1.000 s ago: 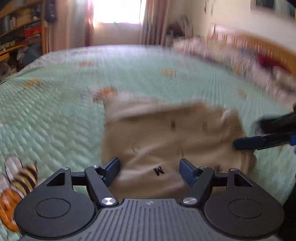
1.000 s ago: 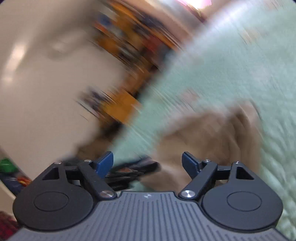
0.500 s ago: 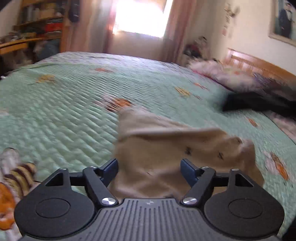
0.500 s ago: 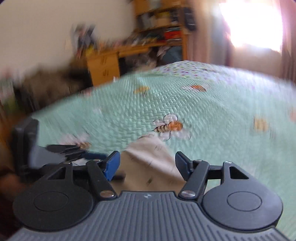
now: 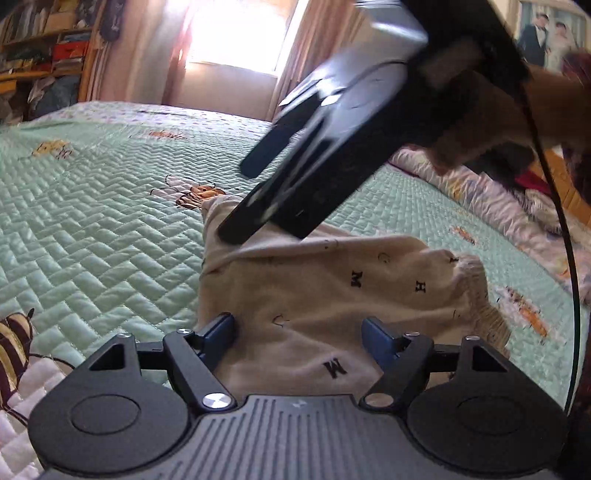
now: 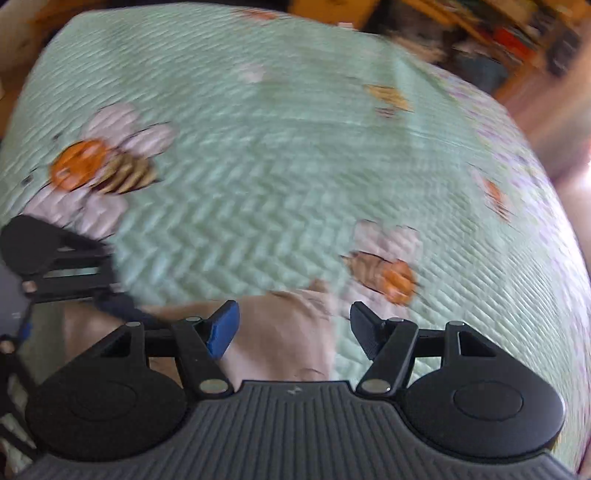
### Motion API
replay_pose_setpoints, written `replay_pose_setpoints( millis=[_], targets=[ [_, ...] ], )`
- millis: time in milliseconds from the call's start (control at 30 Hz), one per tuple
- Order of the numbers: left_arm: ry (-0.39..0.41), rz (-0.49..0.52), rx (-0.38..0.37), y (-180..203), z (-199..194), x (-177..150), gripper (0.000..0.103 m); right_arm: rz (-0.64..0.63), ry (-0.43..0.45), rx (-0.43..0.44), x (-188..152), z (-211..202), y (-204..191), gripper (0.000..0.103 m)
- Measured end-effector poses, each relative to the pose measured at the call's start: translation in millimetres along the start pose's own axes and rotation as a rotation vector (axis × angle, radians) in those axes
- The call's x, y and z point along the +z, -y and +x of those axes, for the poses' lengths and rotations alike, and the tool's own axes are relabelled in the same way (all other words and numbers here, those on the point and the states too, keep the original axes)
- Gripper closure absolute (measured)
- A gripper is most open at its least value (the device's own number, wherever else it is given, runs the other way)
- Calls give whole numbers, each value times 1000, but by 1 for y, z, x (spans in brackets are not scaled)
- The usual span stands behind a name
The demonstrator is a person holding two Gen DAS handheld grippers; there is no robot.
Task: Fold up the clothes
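Garment: we see a beige garment (image 5: 332,295) printed with small black letters, lying rumpled on the bed, its far corner drawn to a point near a bee motif.
Ribbed hem: we find it at the garment's right end (image 5: 480,295), lying on the quilt.
Left gripper: we see our left gripper (image 5: 299,328) low over the near edge of the cloth; its jaws have just been opening and stand wide, the fabric showing between the blue pads without being pinched.
Right gripper: we see our right gripper (image 6: 291,325) tilted steeply down above the garment's far corner; its jaws narrowed a moment ago and now stand apart, with cloth below them but not clamped.
Cross view: we see the right tool's body from the left wrist camera as a dark, blurred shape above the cloth.
Quilt: we see a mint green quilt (image 5: 92,221) with zigzag stitching and bee and flower motifs.
Room: we see a bright window (image 5: 236,33) with curtains, and shelves at the far left.
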State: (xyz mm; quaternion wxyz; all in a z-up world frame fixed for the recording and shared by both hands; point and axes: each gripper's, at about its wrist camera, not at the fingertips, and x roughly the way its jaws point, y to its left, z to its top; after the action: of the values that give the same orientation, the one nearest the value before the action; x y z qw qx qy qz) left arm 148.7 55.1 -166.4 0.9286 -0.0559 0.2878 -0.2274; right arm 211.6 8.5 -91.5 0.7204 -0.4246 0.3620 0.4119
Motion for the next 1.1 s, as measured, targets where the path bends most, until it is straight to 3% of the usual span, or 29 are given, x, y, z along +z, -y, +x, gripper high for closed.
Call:
replay_pose_setpoints(
  millis=[67,100,133,167,300,467,500,567,600,700,800,900,967,1033,1100],
  targets=[
    [-14,23,6,3,3,-1,22,-10,-74,-34,1,26,8,35],
    [-22,31,7,4,5,-1,22,-18,-109,-68,1,42,14,29],
    [-24,34,6,3,6,-1,22,12,-110,-71,-3,53,24,9],
    [-25,33,4,3,6,-1,22,66,-93,-55,-6,56,36,1],
    [-24,35,1,1,7,-1,22,412,6,9,-34,54,79,1],
    [-22,36,-2,0,7,0,22,648,141,21,-63,43,82,1],
    [-22,37,-3,0,7,0,21,691,166,-1,-67,38,87,4],
    [-22,42,0,0,8,1,20,773,217,-55,-74,27,98,26],
    [-22,45,2,0,9,1,20,785,228,-75,-74,19,101,25],
    [-16,59,10,2,8,0,20,602,233,-74,-53,-7,77,25],
    [-14,85,20,7,8,-1,20,417,227,71,-29,-21,36,28],
    [-13,94,23,7,8,-2,20,441,135,92,-22,4,38,55],
    [-12,101,26,8,9,-2,20,462,70,99,-18,22,41,98],
    [-13,107,28,9,10,-3,20,480,46,122,-16,38,50,98],
    [-15,112,26,9,10,-3,18,368,22,87,-8,39,38,98]
  ],
)
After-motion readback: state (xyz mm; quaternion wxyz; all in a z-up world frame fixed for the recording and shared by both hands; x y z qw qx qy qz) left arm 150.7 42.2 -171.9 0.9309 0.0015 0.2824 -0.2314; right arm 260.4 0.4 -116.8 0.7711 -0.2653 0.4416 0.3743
